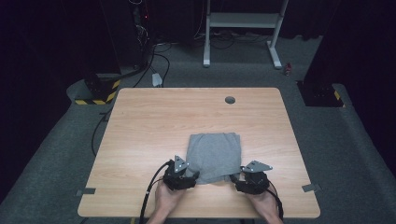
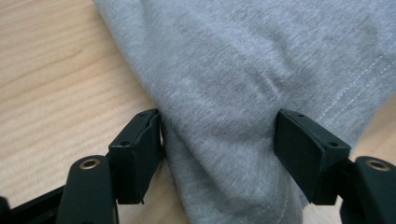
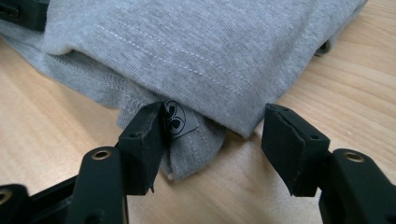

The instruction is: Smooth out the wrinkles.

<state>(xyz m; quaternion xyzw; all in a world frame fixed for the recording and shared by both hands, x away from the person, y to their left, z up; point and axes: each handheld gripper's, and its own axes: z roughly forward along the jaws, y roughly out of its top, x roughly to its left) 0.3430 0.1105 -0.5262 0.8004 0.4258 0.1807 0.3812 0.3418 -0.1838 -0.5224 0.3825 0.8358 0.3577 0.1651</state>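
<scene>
Near the table's (image 1: 140,121) front edge lies the folded grey cotton T-shirt (image 1: 214,156), long axis running near to far. Left tongs (image 1: 190,179) and right tongs (image 1: 238,179) each straddle a near corner, spread wide, not yet clamped; both hands equally close.

No legible wording, brand name or number is being observed anywhere. One sign is being noted in the right gripper view: a small white label (image 3: 176,120) sewn under the folded grey garment (image 3: 187,42), carrying a round black emblem of leaf-like shapes. It is being partly covered by the cloth, and no lettering is being made out on it.
</scene>
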